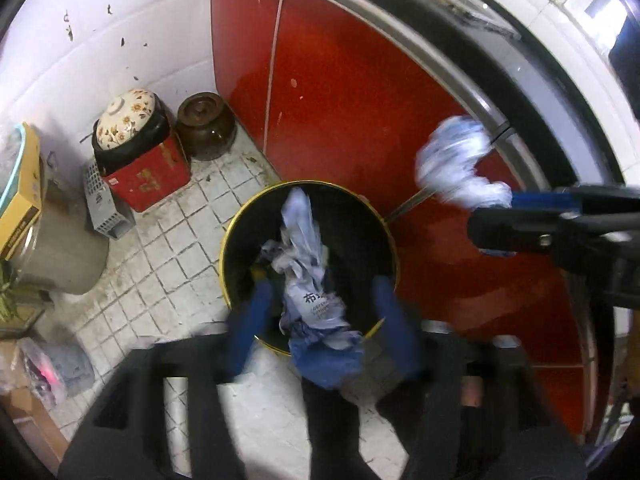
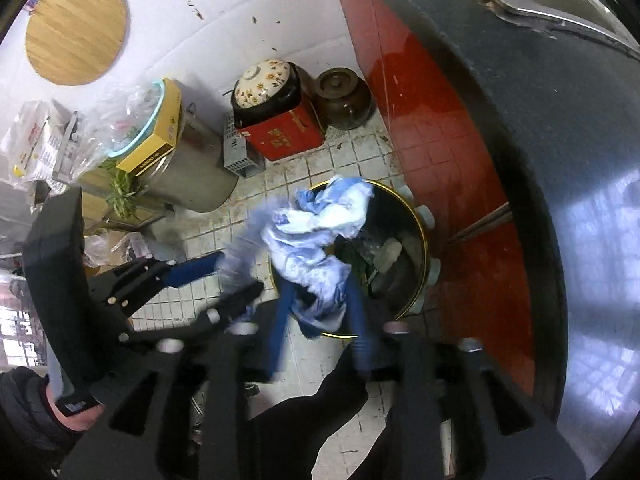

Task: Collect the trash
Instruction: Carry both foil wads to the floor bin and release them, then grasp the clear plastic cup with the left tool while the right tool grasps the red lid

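A black bin (image 1: 360, 216) with a gold rim stands on the tiled floor in front of red cabinet doors. My left gripper (image 1: 322, 284) hangs over it, its blue fingers (image 1: 252, 320) spread wide. Loose between them is a crumpled white-and-blue wrapper (image 1: 312, 264), touching neither pad. My right gripper (image 1: 492, 216) comes in from the right with a second crumpled wrapper (image 1: 456, 168) at its fingertips. In the right wrist view, the right gripper (image 2: 320, 280) stands open above the bin (image 2: 396, 216) with that wrapper (image 2: 316, 236) blurred between its fingers. The left gripper (image 2: 240, 276) is beside it.
A floral-lidded pot (image 1: 126, 120) on a red tin (image 1: 152, 176), a brown jar (image 1: 206, 126) and a grey basket (image 1: 100, 204) stand in the corner. A steel pot (image 2: 192, 168) carries a yellow box. The dark countertop edge (image 2: 540, 140) overhangs on the right.
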The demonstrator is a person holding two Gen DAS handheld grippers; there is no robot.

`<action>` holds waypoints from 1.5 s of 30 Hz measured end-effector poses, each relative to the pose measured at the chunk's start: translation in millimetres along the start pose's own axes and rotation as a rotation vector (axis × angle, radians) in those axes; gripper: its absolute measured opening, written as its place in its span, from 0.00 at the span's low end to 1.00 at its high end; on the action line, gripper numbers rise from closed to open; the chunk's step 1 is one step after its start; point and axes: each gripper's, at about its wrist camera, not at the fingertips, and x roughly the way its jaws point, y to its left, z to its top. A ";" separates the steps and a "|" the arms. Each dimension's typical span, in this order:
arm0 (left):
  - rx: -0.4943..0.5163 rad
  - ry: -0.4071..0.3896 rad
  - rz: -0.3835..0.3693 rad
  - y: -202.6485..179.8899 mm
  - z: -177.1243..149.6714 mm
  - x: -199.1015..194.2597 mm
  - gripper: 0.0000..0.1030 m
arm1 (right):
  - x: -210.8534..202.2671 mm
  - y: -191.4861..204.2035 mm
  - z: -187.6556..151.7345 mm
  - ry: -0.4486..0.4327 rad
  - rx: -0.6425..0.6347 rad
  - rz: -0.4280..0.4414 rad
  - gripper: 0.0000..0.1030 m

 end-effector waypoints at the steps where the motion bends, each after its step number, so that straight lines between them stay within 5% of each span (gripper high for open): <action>1: 0.006 -0.004 0.002 0.7 2.2 1.8 0.71 | 2.2 -1.2 2.8 0.000 0.000 0.005 0.62; 11: 0.030 -0.026 0.037 -0.3 16.5 -9.4 0.75 | -25.9 -8.5 -2.7 -0.040 0.006 0.005 0.64; 17: 0.211 -0.153 0.084 -70.8 42.0 -74.4 0.85 | -132.1 -47.1 -42.3 -0.239 0.078 -0.065 0.72; 23: 0.488 -0.257 -0.090 -214.8 59.0 -122.6 0.89 | -263.5 -131.7 -136.0 -0.481 0.303 -0.282 0.77; 28: 0.769 -0.289 -0.272 -352.4 45.3 -131.8 0.89 | -345.3 -209.3 -242.2 -0.578 0.539 -0.436 0.77; 32: 0.898 -0.256 -0.406 -449.0 25.8 -129.2 0.89 | -384.5 -256.2 -323.8 -0.612 0.696 -0.511 0.77; 39: 1.032 -0.193 -0.384 -513.8 -3.4 -99.5 0.89 | -395.7 -302.7 -423.4 -0.621 0.888 -0.545 0.77; 45: 1.020 -0.143 -0.276 -528.8 -4.9 -53.7 0.89 | -368.8 -343.5 -437.9 -0.577 0.941 -0.523 0.77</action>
